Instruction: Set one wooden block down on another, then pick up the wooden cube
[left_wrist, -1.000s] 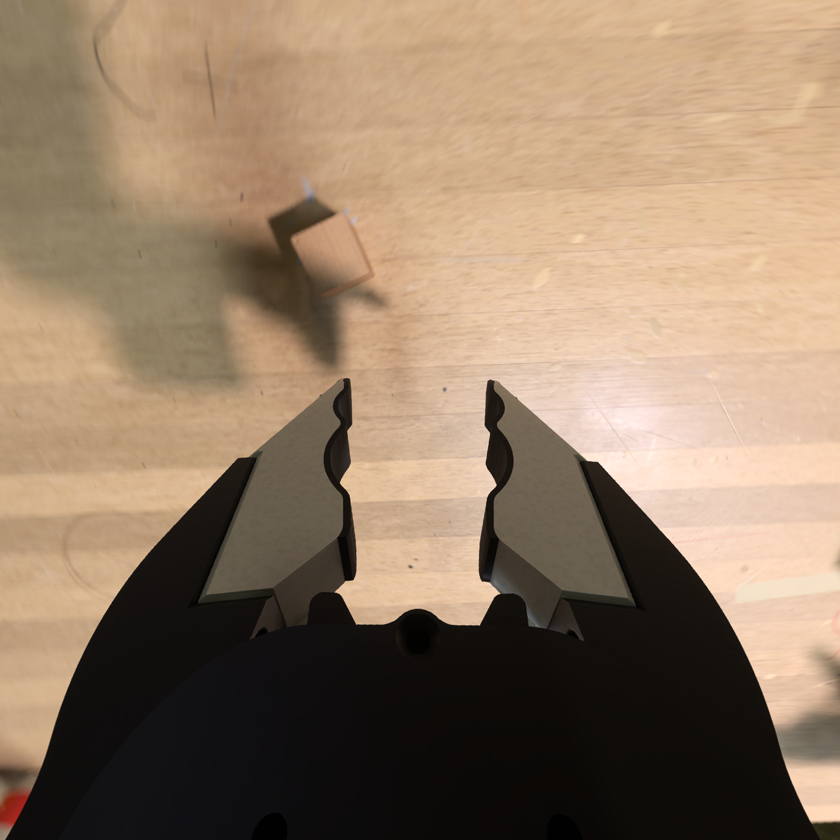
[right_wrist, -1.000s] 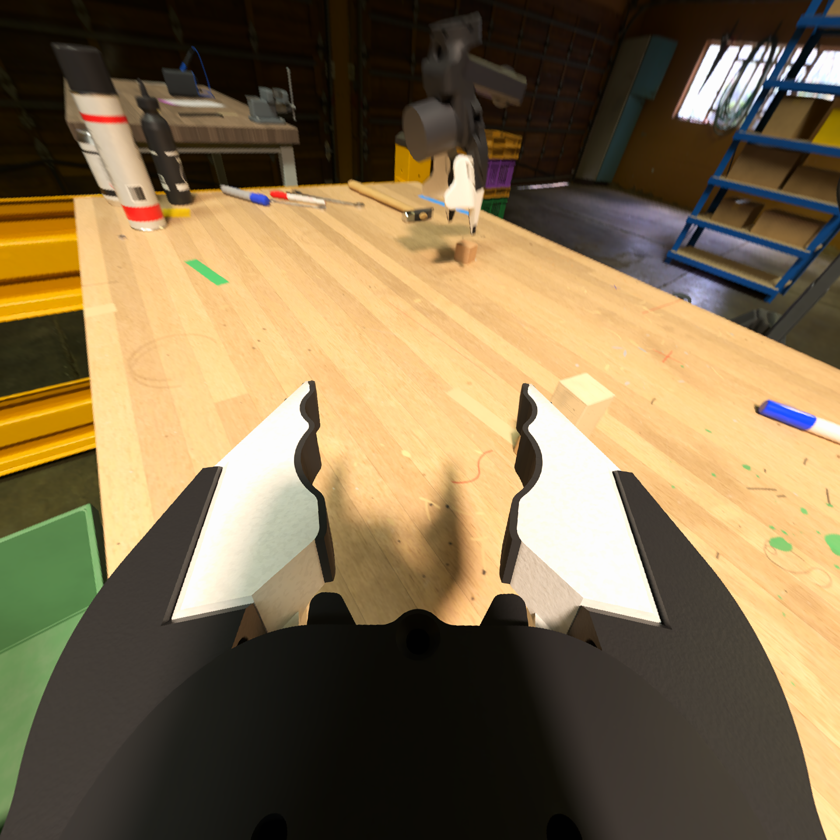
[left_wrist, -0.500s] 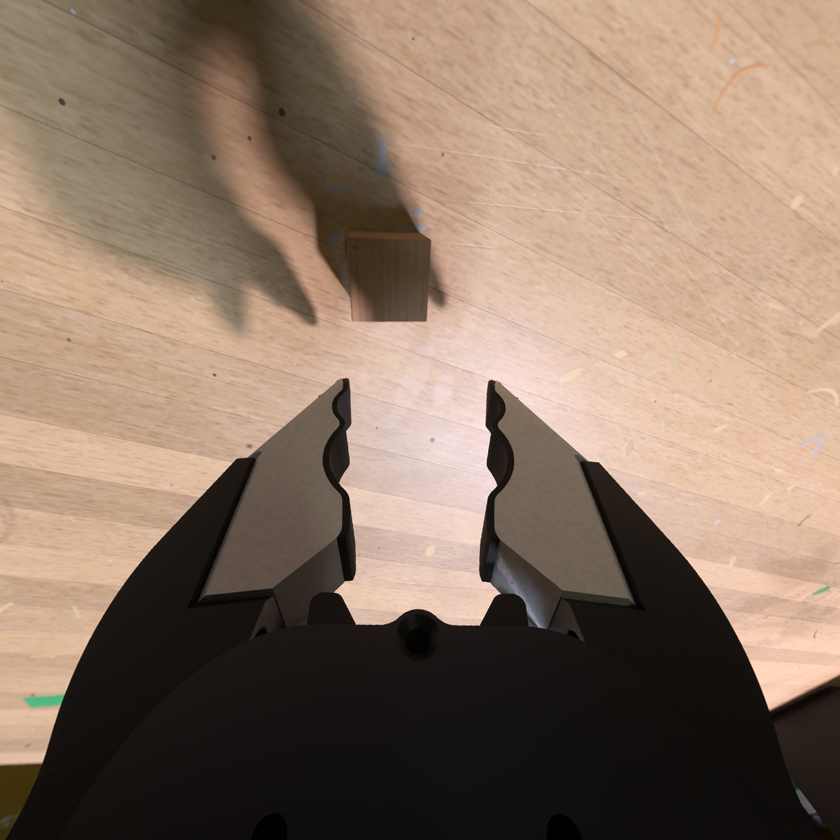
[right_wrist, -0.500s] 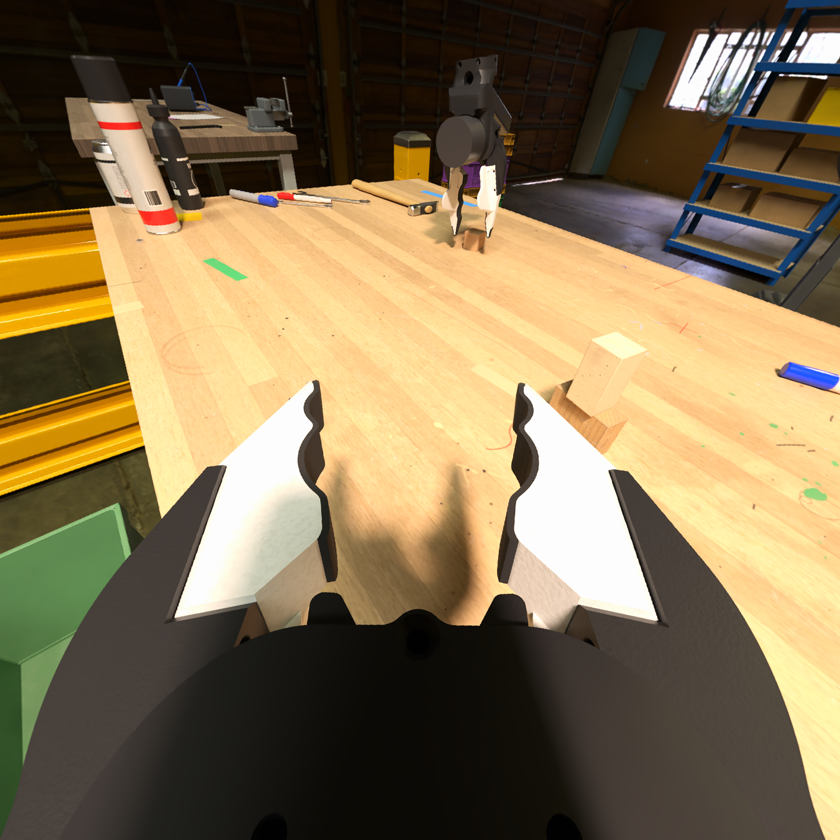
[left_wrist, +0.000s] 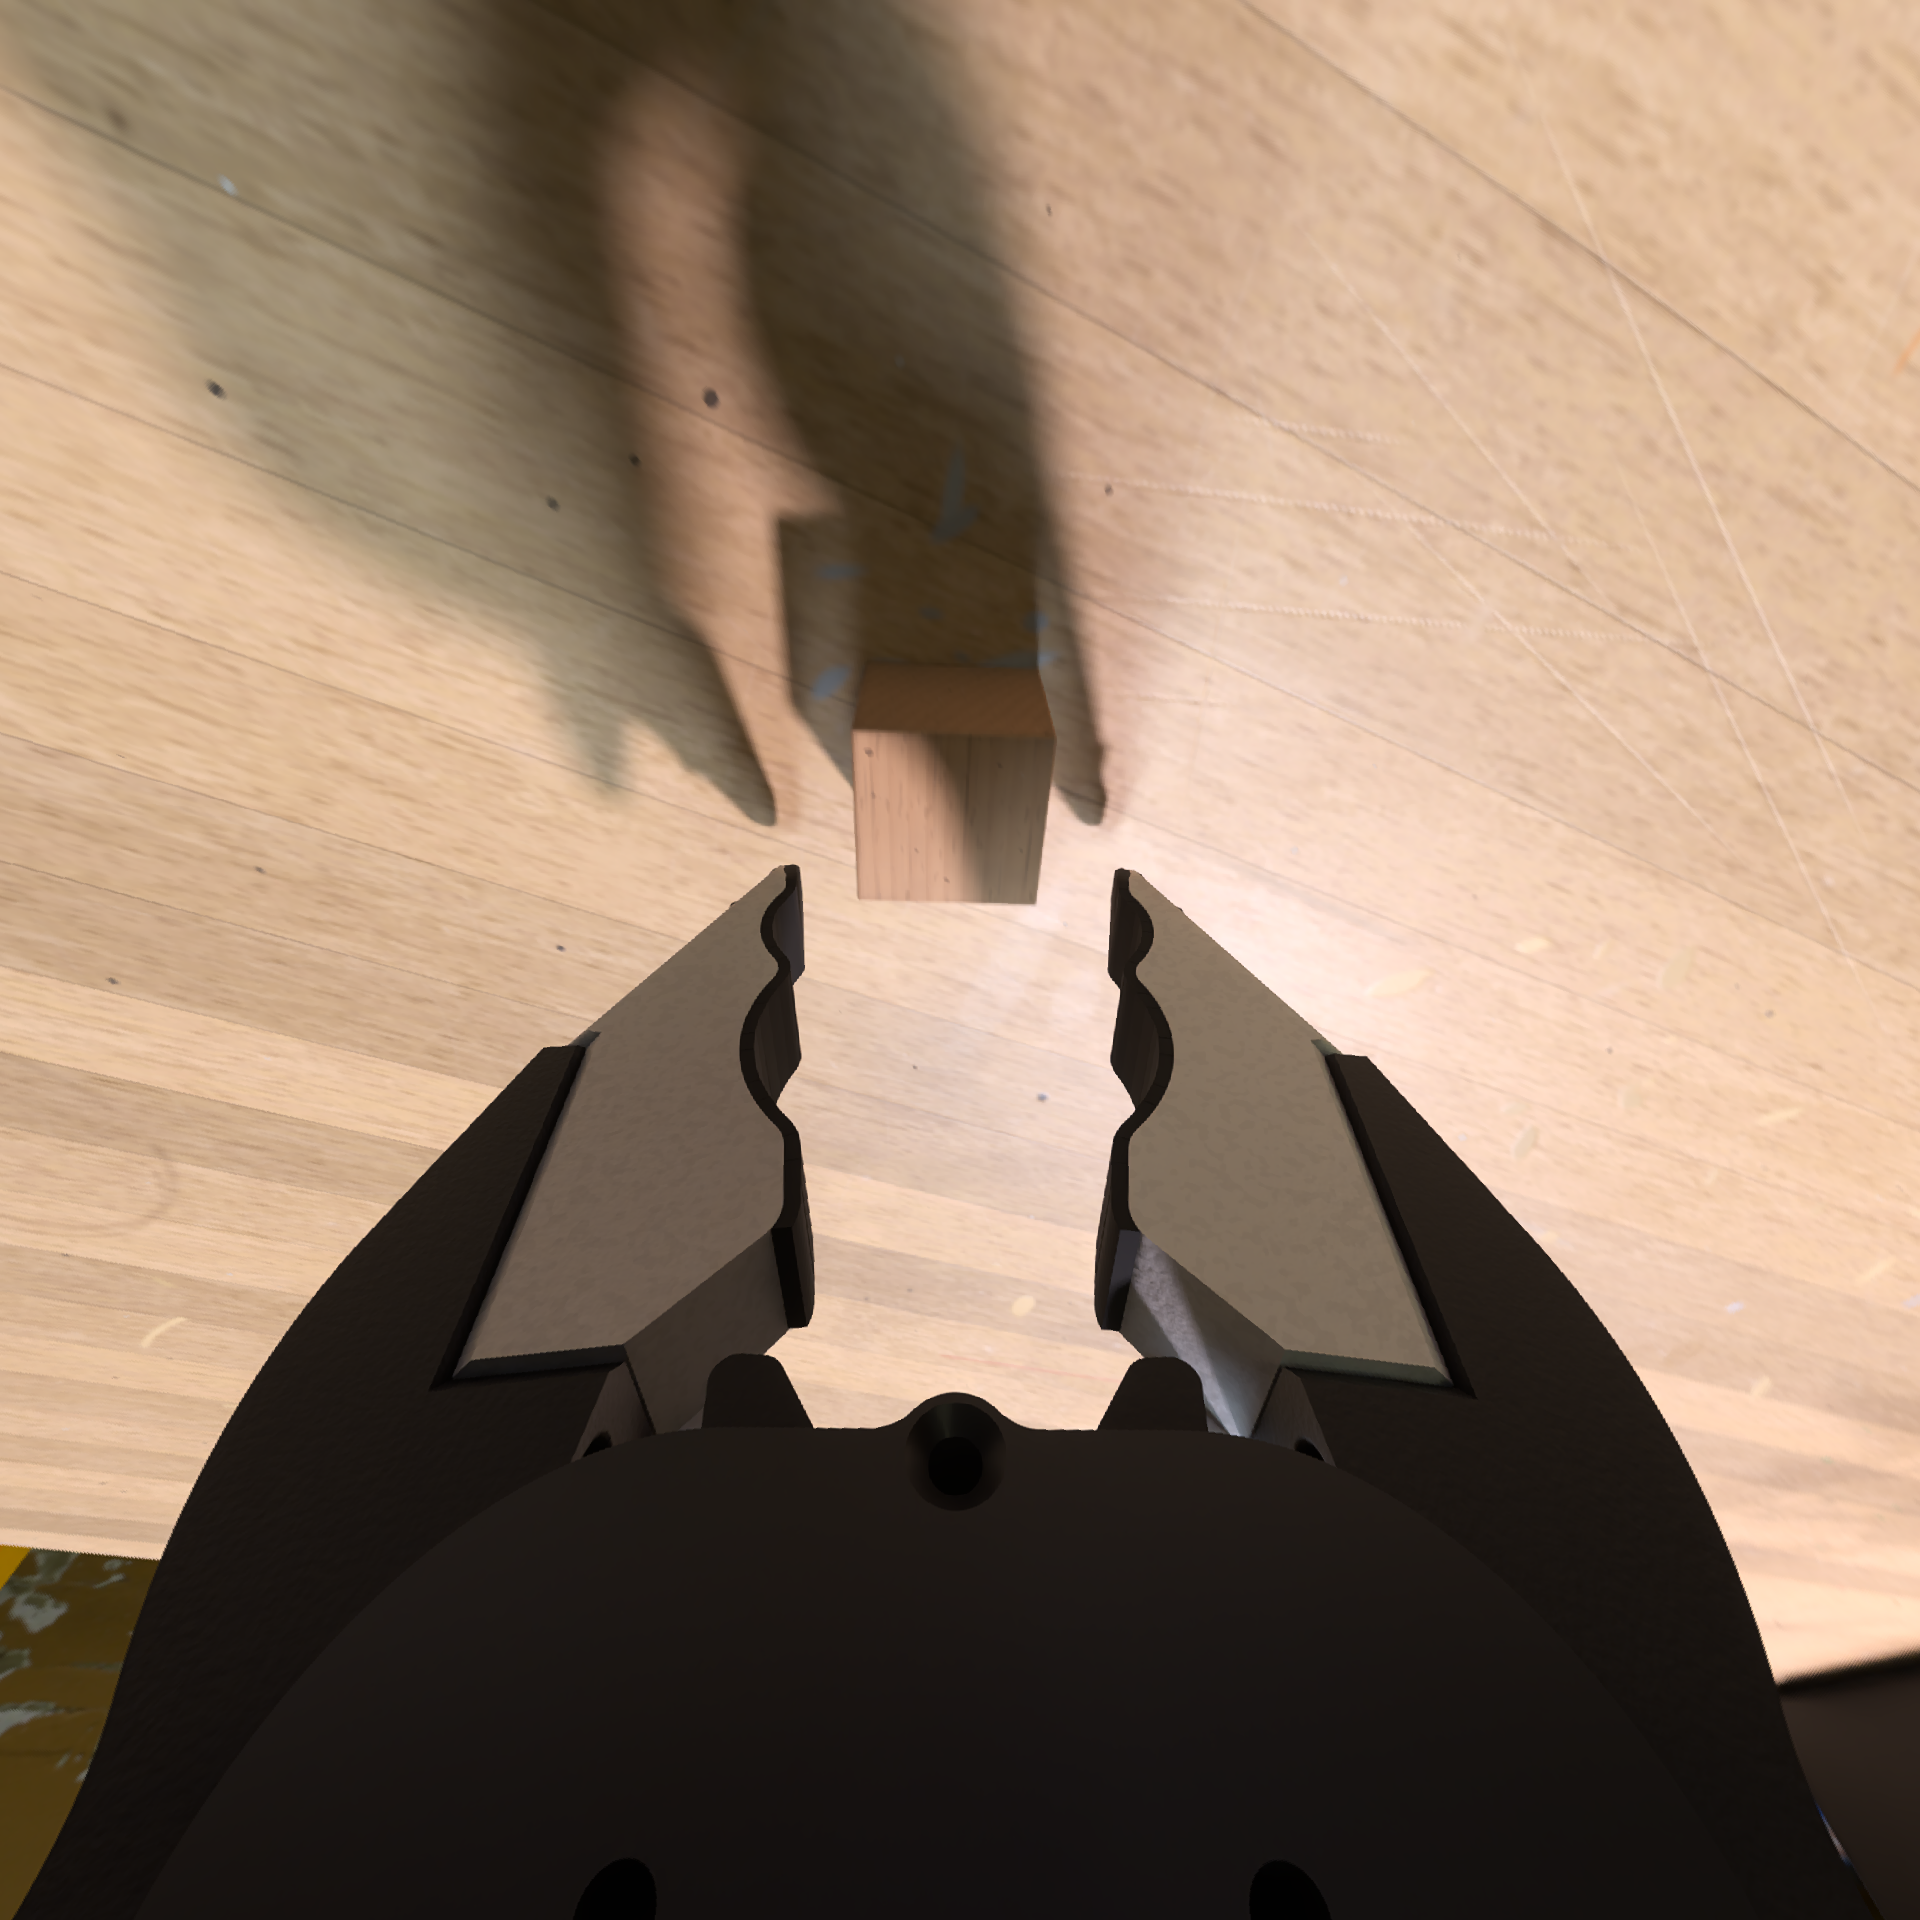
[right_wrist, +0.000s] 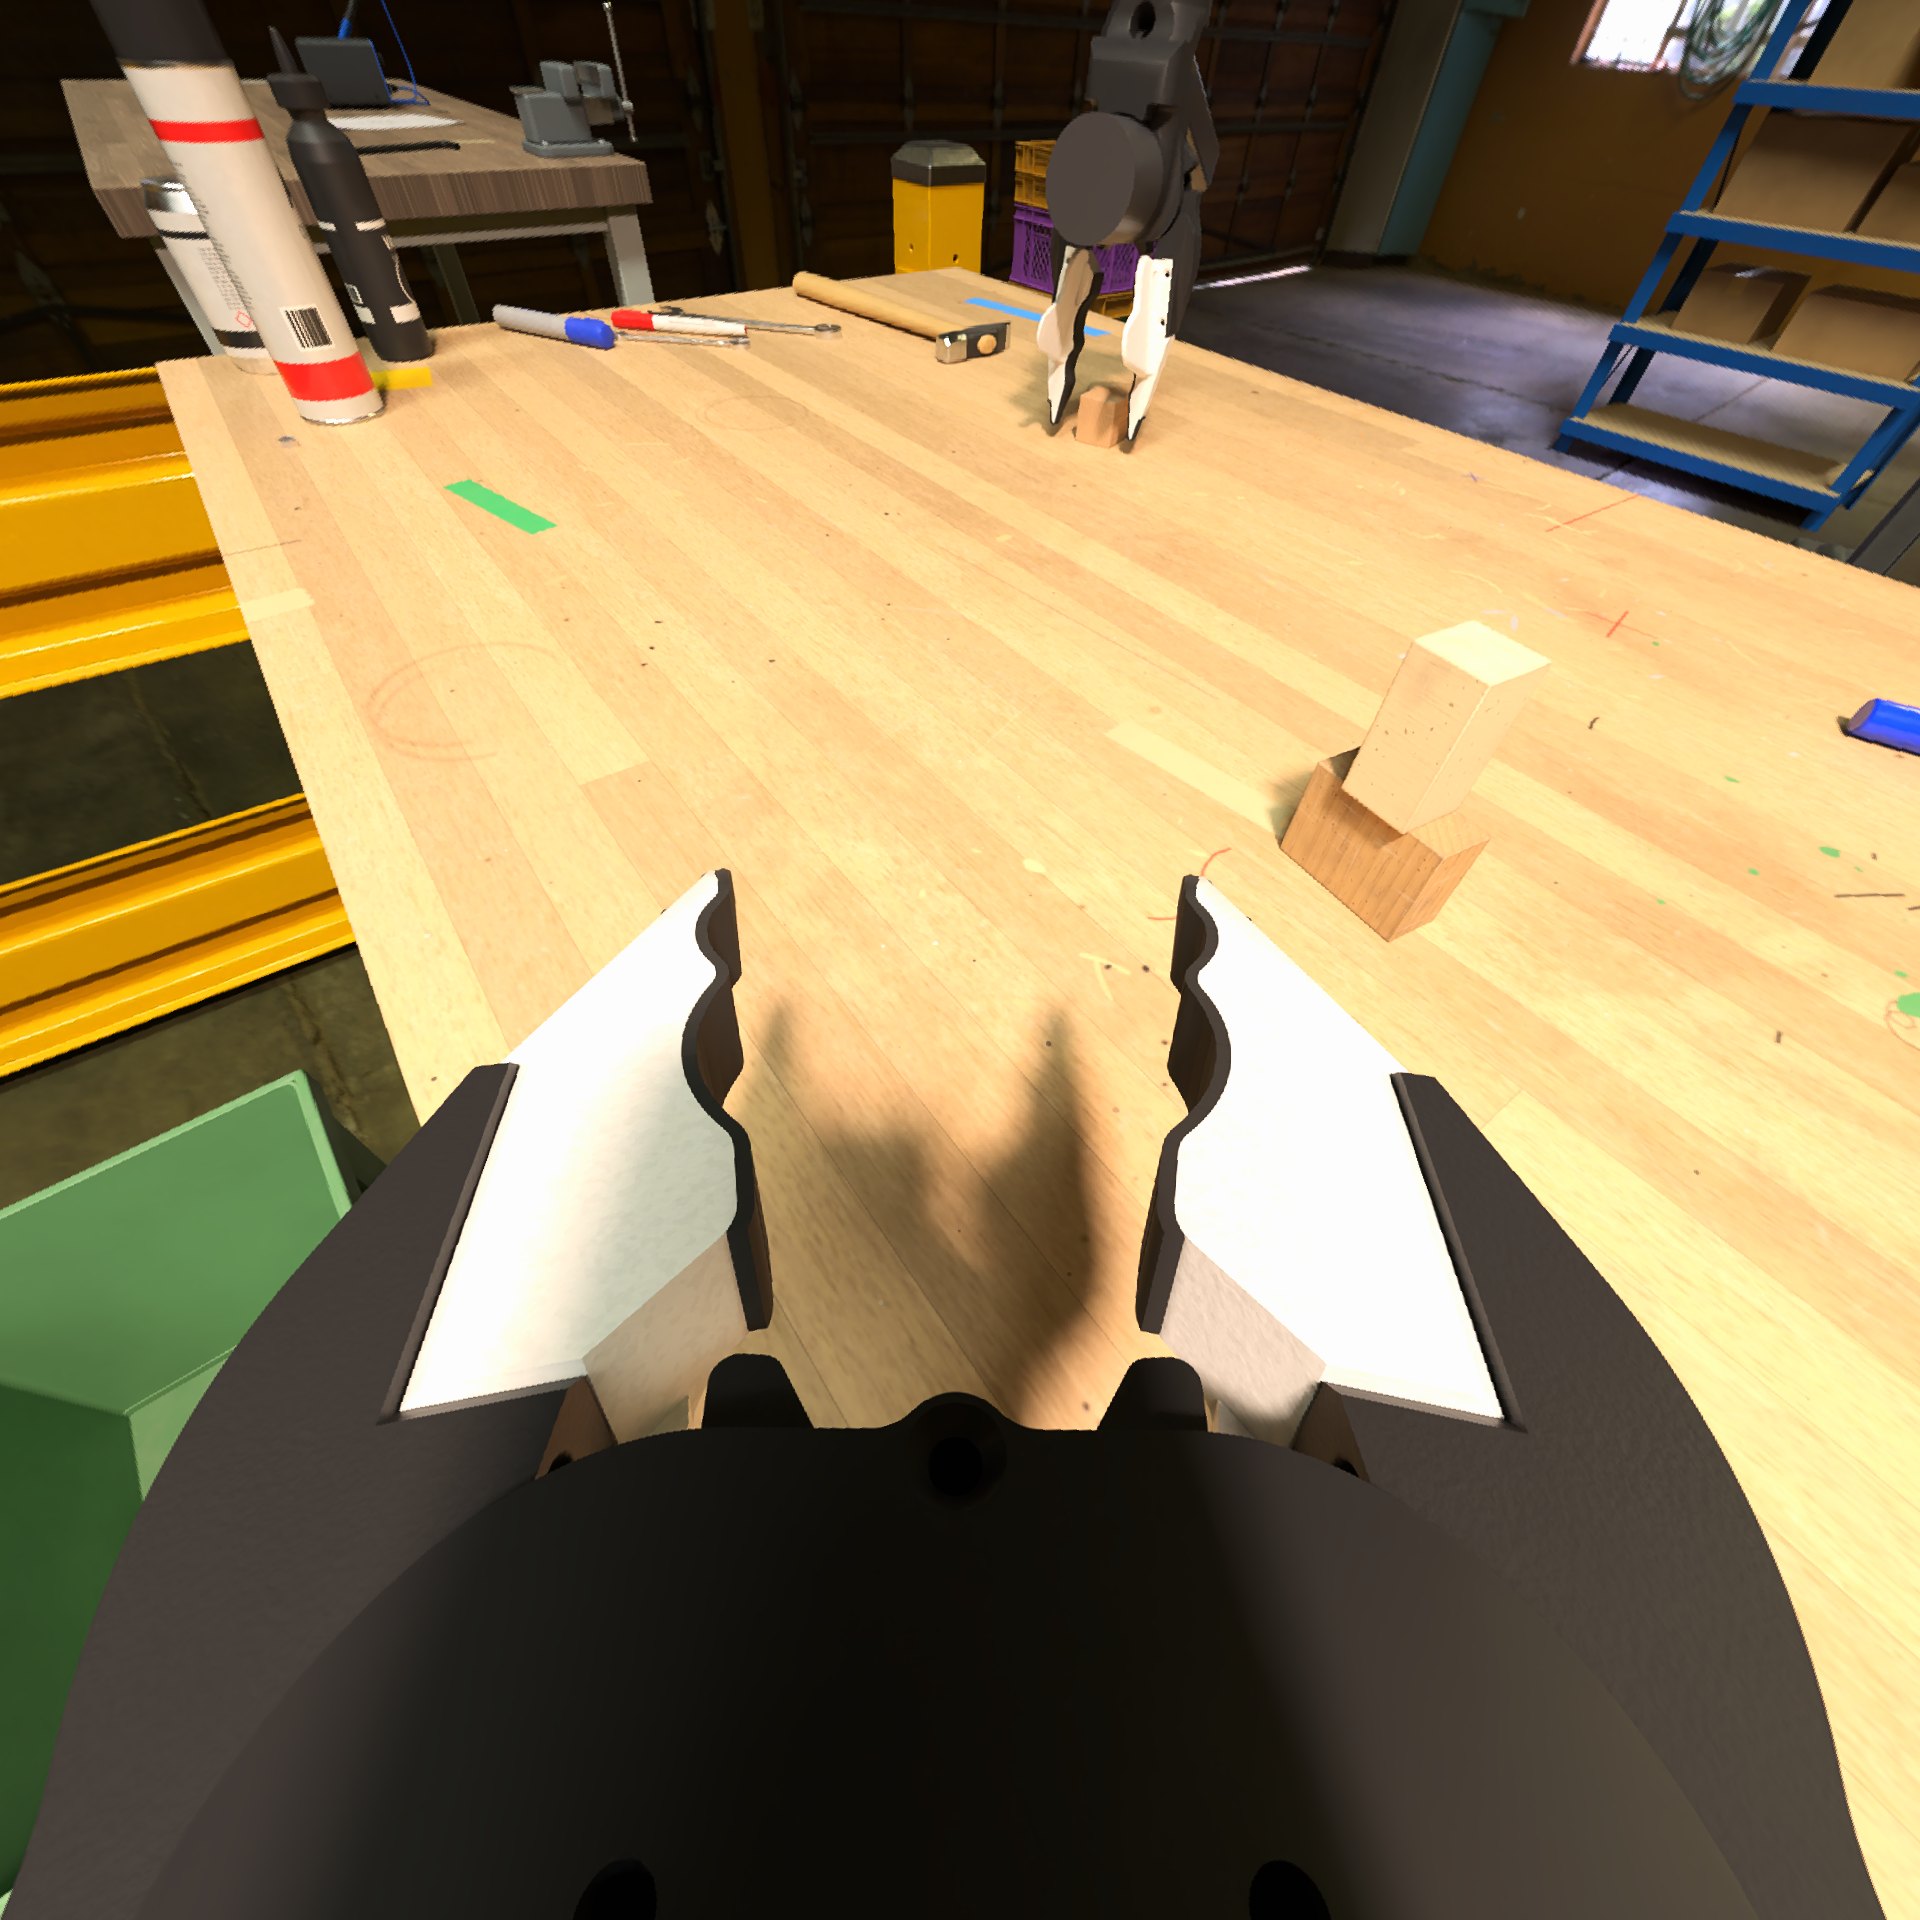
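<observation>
A small wooden cube (left_wrist: 948, 800) sits on the workbench just beyond my left gripper's (left_wrist: 954, 883) tips, centred on the gap. The left gripper is open and points down at it. In the right wrist view the same cube (right_wrist: 1097, 418) stands between the left gripper's (right_wrist: 1093, 424) spread fingers, far across the bench. A pale wooden block (right_wrist: 1444, 721) rests tilted on a darker wooden block (right_wrist: 1371, 858) at the right. My right gripper (right_wrist: 954, 896) is open and empty, left of that stack and above the bench.
A hammer (right_wrist: 902, 314), markers (right_wrist: 561, 326) and a wrench lie at the bench's far end, with tubes and a dark bottle (right_wrist: 353, 241) at the far left. A blue marker (right_wrist: 1883, 721) lies at the right edge. A green bin (right_wrist: 156, 1257) and yellow rails (right_wrist: 114, 582) flank the left.
My left gripper has come down and closer until its open fingers straddle the cube. My right gripper has drawn back from the stacked blocks, which now show fully at the right.
</observation>
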